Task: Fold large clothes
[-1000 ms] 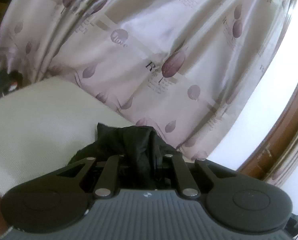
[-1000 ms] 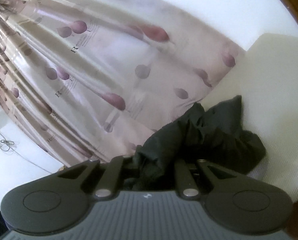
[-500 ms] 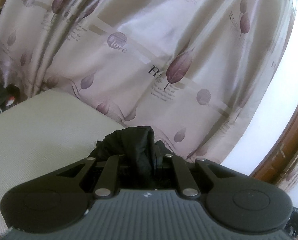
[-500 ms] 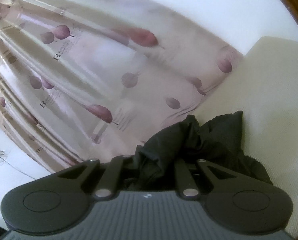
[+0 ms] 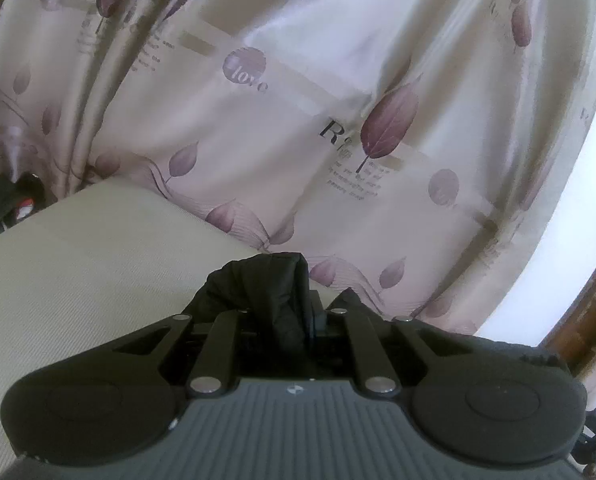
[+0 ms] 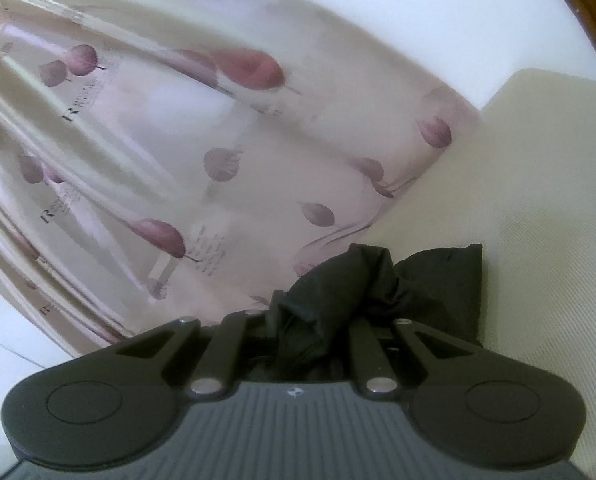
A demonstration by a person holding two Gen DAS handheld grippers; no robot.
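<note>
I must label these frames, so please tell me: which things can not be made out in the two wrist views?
- Left wrist view: the fingertips of the left gripper are buried in the black garment.
- Right wrist view: the right gripper is wrapped in the same cloth, so the garment's type and full shape are hidden.
- Right wrist view: the curtain print is motion-blurred.

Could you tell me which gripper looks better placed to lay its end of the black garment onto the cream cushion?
Probably the right gripper: its black fabric garment already trails over the cream cushion. The left gripper faces the curtain.
</note>
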